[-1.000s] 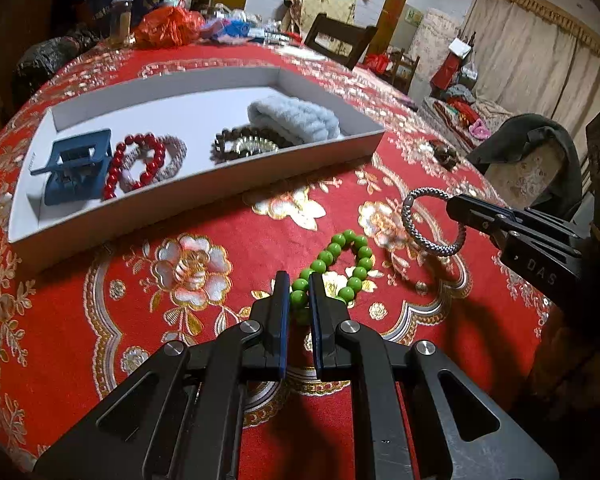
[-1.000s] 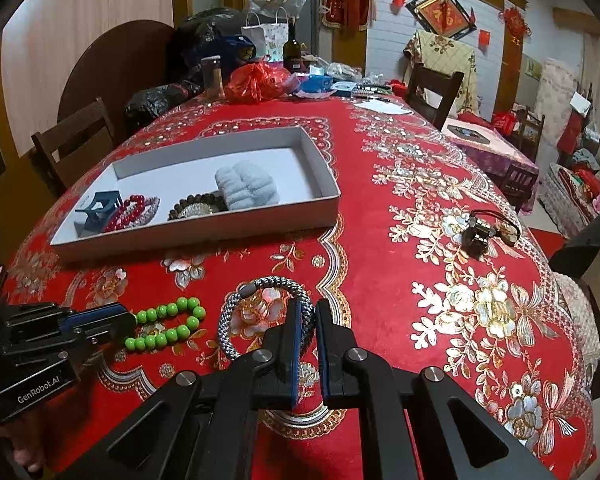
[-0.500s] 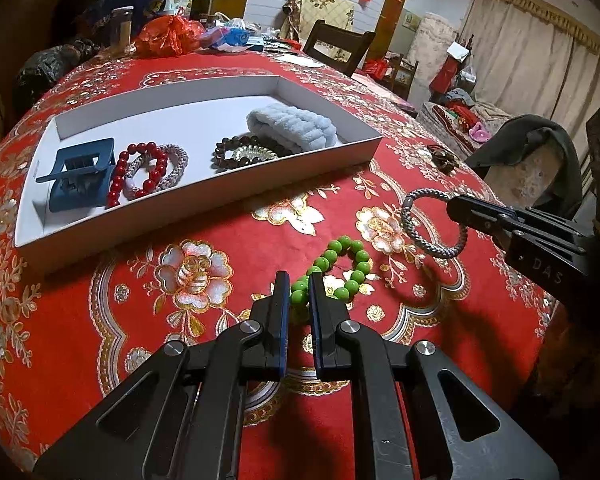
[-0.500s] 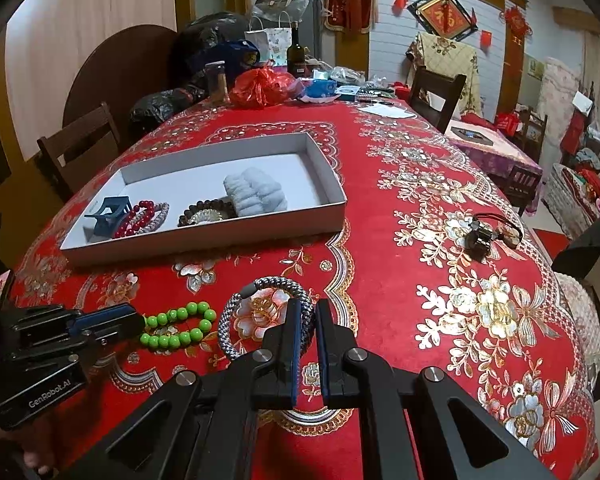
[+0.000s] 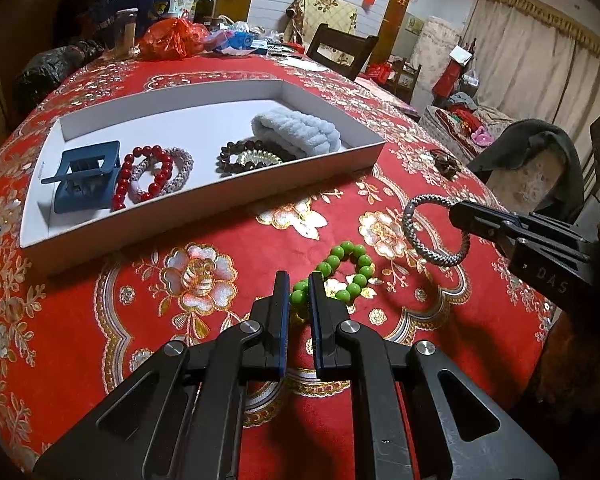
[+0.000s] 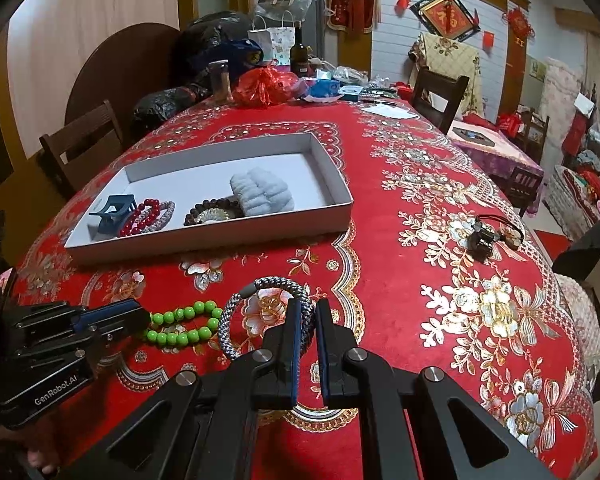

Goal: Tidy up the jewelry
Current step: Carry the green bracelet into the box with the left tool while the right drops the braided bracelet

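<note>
Both pieces are in hand, and both lie on the near side of the shallow white cardboard tray [image 5: 204,196], short of its front wall.

The left gripper [image 5: 299,286] is clamped on the near end of the green round-bead bracelet [image 5: 342,270]. The bracelet's long axis runs away from the gripper toward the tray.

The right gripper [image 6: 308,312] is pinched shut on the grey-and-white braided cord bracelet [image 6: 236,312]. The ring hangs clear above the red floral tablecloth [image 5: 80,320], right of the green beads.

Judgement: the coming move is a forward carry over the tray's front wall. Neither hand is clearly nearer to it. The tray's right end, beyond the pale blue fluffy band [image 5: 300,132], is bare.

Legible writing: "GenRobot.AI" on the left gripper's body, seen from the right wrist; "DAS" on the right gripper's, seen from the left wrist.
</note>
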A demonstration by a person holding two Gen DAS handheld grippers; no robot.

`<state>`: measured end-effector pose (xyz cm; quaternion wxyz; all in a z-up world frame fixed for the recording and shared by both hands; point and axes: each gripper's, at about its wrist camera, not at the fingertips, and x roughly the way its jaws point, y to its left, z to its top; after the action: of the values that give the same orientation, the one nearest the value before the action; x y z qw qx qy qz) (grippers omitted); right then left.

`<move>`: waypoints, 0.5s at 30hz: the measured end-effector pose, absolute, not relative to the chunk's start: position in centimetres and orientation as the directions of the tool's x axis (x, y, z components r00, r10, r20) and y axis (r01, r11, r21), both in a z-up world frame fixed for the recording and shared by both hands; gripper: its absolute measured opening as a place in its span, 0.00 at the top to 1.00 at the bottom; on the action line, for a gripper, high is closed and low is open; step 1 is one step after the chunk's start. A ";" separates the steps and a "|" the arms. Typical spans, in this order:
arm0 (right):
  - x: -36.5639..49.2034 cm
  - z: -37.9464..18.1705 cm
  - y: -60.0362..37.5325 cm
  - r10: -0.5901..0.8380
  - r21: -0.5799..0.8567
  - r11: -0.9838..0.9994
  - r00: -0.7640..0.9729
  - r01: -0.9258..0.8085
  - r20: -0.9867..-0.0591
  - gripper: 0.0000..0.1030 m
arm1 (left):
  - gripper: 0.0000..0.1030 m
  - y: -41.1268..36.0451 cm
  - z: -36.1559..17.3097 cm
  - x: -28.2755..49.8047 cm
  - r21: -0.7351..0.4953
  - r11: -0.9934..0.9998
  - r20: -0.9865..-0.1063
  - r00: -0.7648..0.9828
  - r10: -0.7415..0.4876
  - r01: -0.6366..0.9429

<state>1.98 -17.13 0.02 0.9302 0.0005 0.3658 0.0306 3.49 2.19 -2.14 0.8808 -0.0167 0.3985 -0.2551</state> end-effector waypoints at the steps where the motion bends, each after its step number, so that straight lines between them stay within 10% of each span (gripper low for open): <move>1: 2.0 0.0 -17.1 0.058 0.023 0.998 0.730 -0.058 -0.681 0.94 | 0.92 2.3 -2.1 3.6 -0.244 0.865 -0.693 0.546 -0.471 0.438; 15: 4.6 2.4 -16.5 0.127 0.079 0.992 0.752 -0.099 -0.647 0.94 | 0.92 4.9 4.5 5.0 -0.334 0.830 -0.592 0.586 -0.553 0.447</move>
<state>4.59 -16.51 2.38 0.9358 0.0197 0.3468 0.0604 4.96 4.87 4.46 0.8874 -0.0746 0.3573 -0.2817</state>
